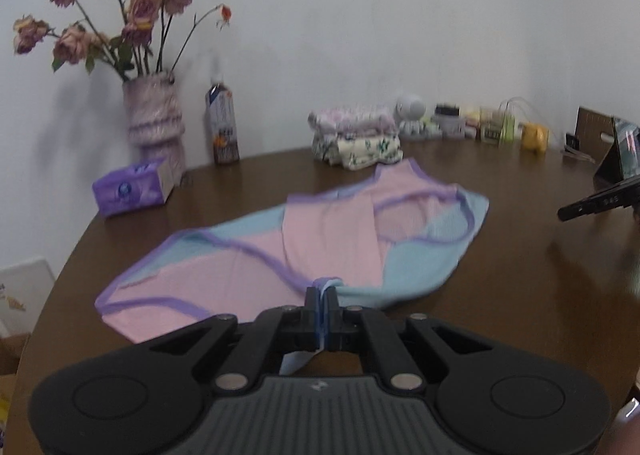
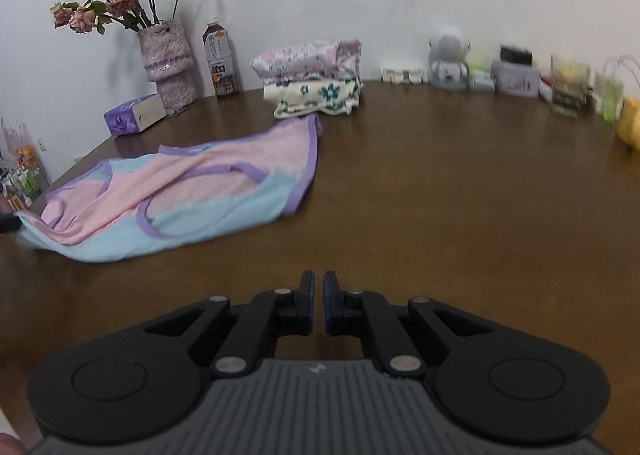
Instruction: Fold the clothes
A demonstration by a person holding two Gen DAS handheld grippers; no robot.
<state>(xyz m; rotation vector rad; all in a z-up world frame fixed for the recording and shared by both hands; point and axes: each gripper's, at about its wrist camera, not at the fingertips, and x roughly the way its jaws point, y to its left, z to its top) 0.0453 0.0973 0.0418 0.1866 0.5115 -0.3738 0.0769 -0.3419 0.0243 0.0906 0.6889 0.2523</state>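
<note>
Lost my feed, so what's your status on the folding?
Left gripper shut on garment hem. Right gripper shut, empty, over bare table. Nothing in the way.

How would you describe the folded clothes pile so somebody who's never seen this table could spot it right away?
Start at the brown wooden table and look along its far edge by the white wall. Between the dark labelled drink bottle and the small white robot-shaped figurine sits the stack of folded floral clothes. Unlike the pink-and-blue garment with purple trim spread flat in front, it is neatly folded and flower-printed.
</note>
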